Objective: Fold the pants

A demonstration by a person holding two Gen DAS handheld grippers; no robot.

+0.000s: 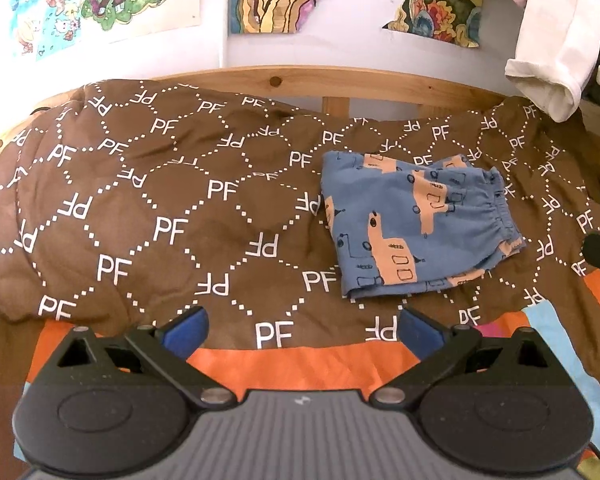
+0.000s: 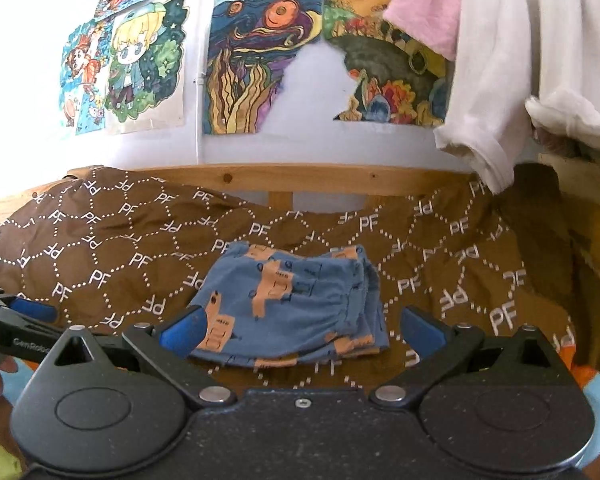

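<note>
Small blue pants [image 1: 416, 224] with orange vehicle prints lie folded into a compact stack on the brown blanket, waistband to the right. In the left wrist view my left gripper [image 1: 302, 326] is open, well short of the pants and to their left, nothing between its blue pads. In the right wrist view the folded pants [image 2: 296, 304] lie just beyond my right gripper [image 2: 302, 326], which is open with its fingers either side of the stack's near edge. The left gripper's fingers [image 2: 32, 310] show at the far left of that view.
A brown quilted blanket [image 1: 172, 208] with white "PF" lettering covers the bed, over an orange and light blue sheet [image 1: 284, 364]. A wooden bed rail [image 1: 340, 80] runs behind. White and pink garments [image 2: 512, 60] hang at the upper right. Drawings [image 2: 260, 60] cover the wall.
</note>
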